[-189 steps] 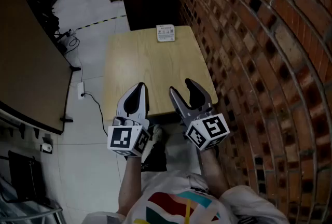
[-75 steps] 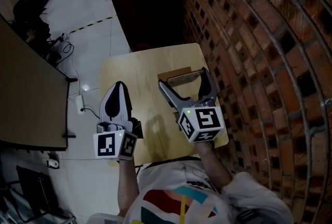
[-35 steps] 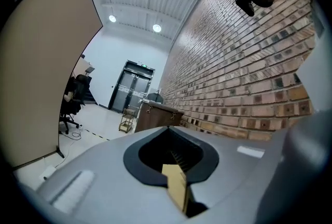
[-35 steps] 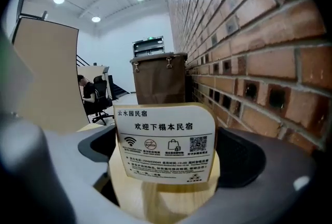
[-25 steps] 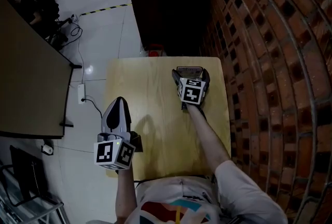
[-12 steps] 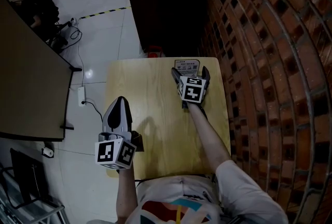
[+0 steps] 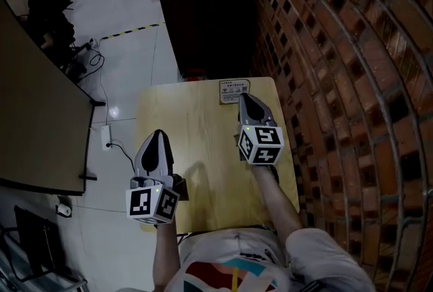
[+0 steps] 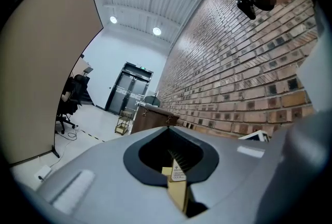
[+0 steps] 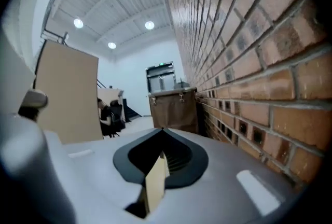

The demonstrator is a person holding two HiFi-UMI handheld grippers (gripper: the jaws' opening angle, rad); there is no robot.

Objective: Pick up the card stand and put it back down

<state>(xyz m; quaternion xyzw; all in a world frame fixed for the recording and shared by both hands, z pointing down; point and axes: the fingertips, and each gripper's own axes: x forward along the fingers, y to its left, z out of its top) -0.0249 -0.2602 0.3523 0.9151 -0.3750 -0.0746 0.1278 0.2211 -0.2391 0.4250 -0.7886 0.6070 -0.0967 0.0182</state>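
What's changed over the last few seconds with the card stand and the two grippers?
The right gripper let go of the card stand, pulled back and up, and its jaws have just closed on nothing. The card stand sits free at the table's far edge. The left gripper stayed shut by the near left side.

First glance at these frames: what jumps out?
The brick wall fills the right side, beside a wooden table. The card stand sits at the table's far edge, just ahead of the right tool, whose jaws have just closed on nothing. The left tool, shut, hangs near the table's left edge.
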